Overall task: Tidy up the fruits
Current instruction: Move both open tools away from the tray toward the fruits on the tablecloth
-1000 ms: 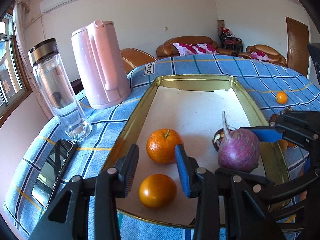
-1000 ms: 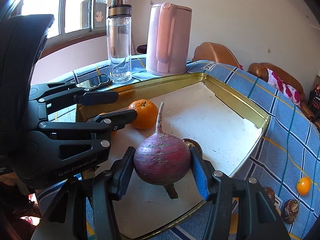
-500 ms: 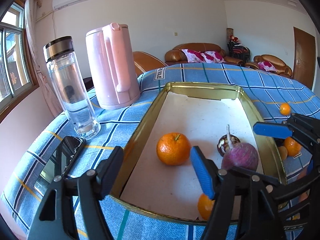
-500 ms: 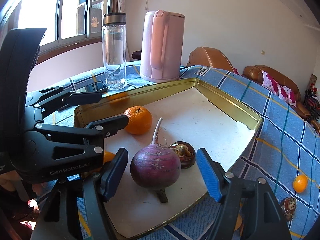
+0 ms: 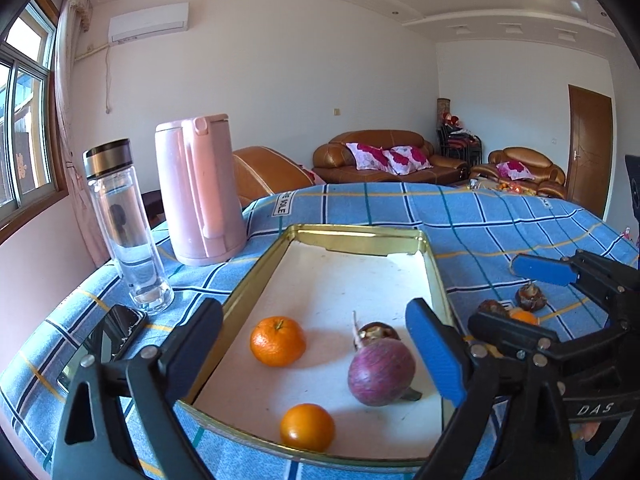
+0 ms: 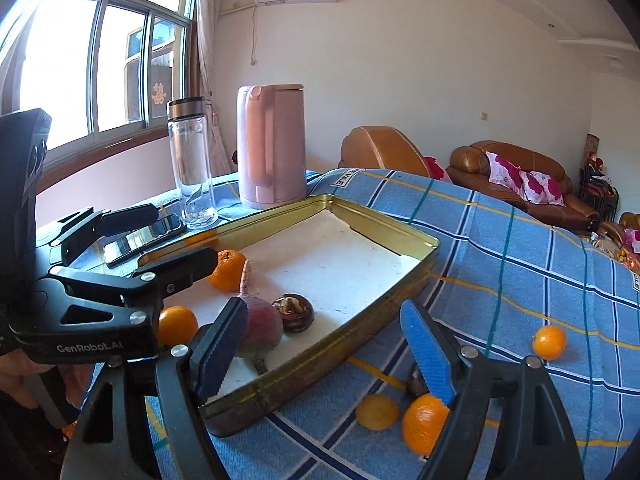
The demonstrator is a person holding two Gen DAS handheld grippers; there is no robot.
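Tray (image 5: 436, 276) holding two oranges (image 5: 277, 341), one purple turnip (image 5: 381, 372), one mangosteen (image 5: 376, 331), left tongs (image 5: 316, 350) and right tongs (image 6: 324, 350) wide, empty

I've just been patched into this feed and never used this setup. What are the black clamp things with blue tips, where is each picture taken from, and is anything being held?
They are hand-held tongs, one in each of a person's hands, with a camera on each looking along its fingers. One picture looks out from the left tongs, the other from the right tongs. Both have just been opening and hold nothing.

On the blue checked tablecloth sits a gold metal tray holding two oranges, a purple round root vegetable and a dark brown mangosteen. More oranges lie loose on the cloth to the tray's right. A pink kettle, a clear bottle and a phone stand left of it.
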